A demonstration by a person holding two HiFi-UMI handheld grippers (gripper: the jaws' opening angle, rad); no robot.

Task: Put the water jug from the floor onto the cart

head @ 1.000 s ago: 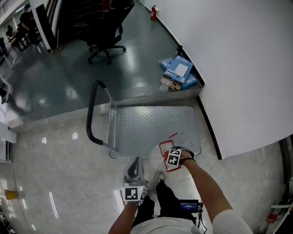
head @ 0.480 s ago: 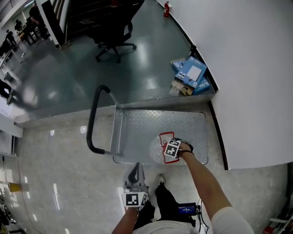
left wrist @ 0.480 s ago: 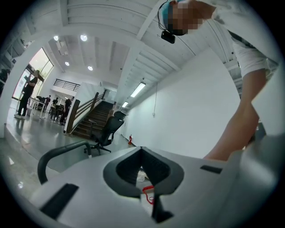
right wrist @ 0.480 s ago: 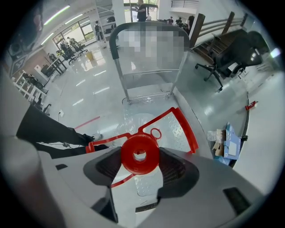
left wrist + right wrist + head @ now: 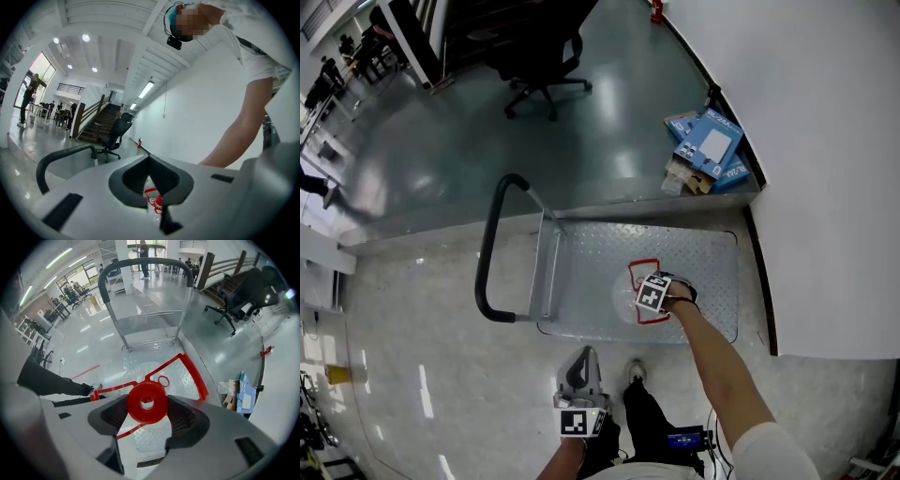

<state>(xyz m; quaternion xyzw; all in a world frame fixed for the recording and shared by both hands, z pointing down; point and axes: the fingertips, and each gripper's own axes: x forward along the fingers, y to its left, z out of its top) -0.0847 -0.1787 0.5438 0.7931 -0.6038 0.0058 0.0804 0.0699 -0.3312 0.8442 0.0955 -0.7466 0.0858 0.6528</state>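
The water jug (image 5: 625,298) is clear with a red cap (image 5: 146,402) and a red folding handle (image 5: 189,366). It stands upright over the near right part of the cart's metal deck (image 5: 591,258); whether it rests on the deck I cannot tell. My right gripper (image 5: 651,300) is above it, shut on the red cap, jaws on either side of it in the right gripper view (image 5: 146,411). My left gripper (image 5: 580,364) is held low near the person's legs, shut with nothing in it. In the left gripper view (image 5: 151,164) the jug (image 5: 153,202) shows past the jaws.
The cart's black push handle (image 5: 490,246) rises at its left end. A white wall (image 5: 825,169) runs close along the right. Blue boxes (image 5: 710,150) lie beyond the cart by the wall, and an office chair (image 5: 539,52) stands farther back. The person's shoe (image 5: 633,373) is just before the cart.
The right gripper has carried the jug forward from the cart's near edge to over the deck. The left gripper has stayed shut and low, now farther behind the cart.
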